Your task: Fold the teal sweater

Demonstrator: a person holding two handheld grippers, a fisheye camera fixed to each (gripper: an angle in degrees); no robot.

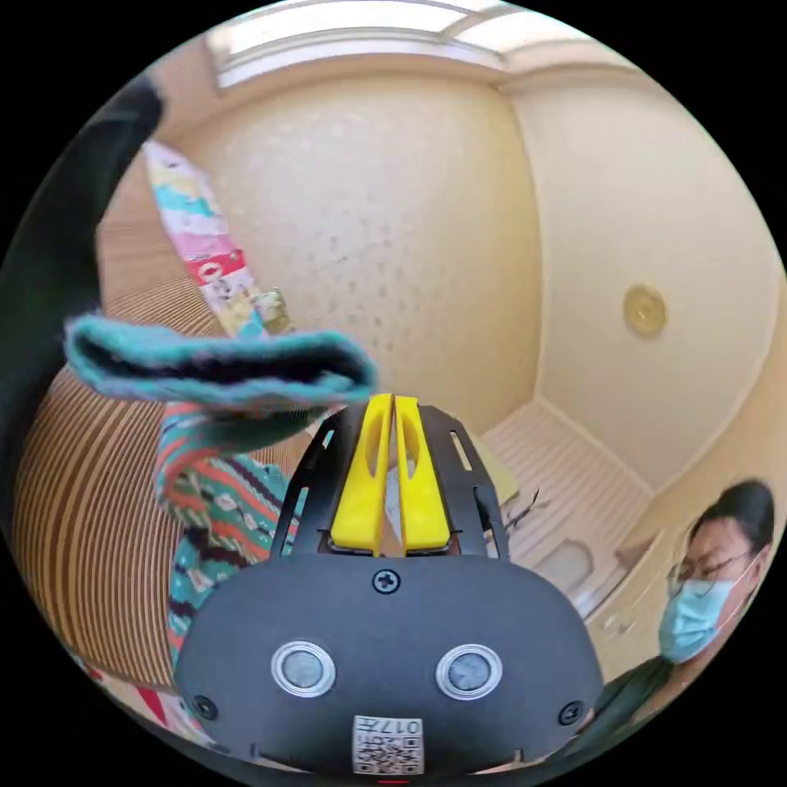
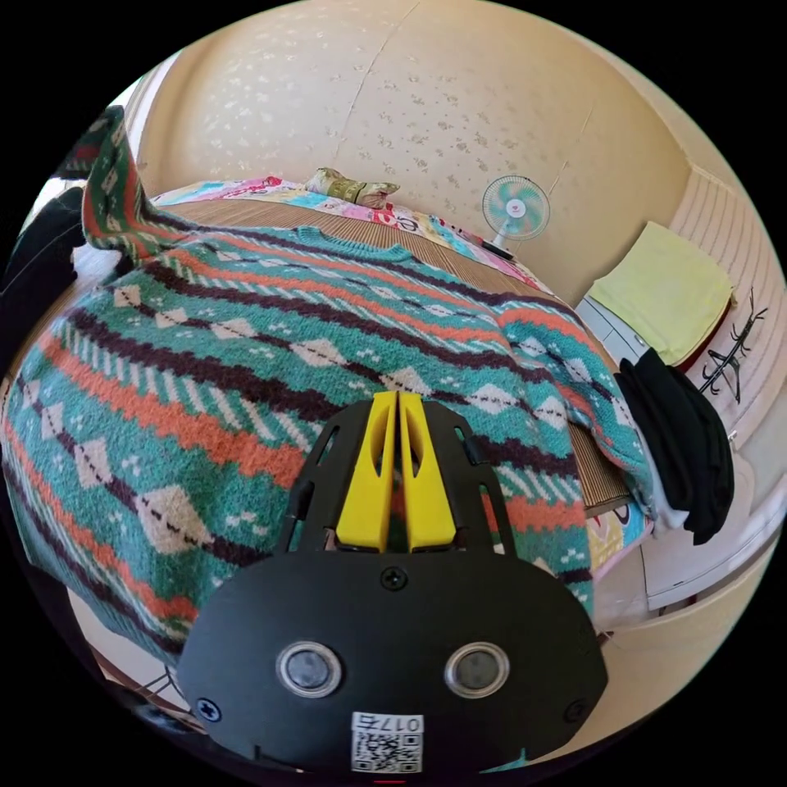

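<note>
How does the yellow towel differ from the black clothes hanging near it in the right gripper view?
The yellow towel is pale and lies spread flat and smooth, while the black clothes are dark and hang bunched in thick folds. The yellow towel sits higher in the view, and the black clothes droop below it, over something white. Both sit beside the mat, past the teal sweater's sleeve.

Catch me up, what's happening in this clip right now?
A person is folding a teal patterned sweater with two hand-held grippers. The sweater lies spread on a bed's striped mat, one sleeve draped over the edge. In the left gripper view, the left gripper points up toward the ceiling, jaws together, with the teal cuff lifted beside its tips; whether the jaws pinch it is unclear. The right gripper hovers over the sweater body with its jaws closed, apparently holding nothing. No fold is finished yet.
</note>
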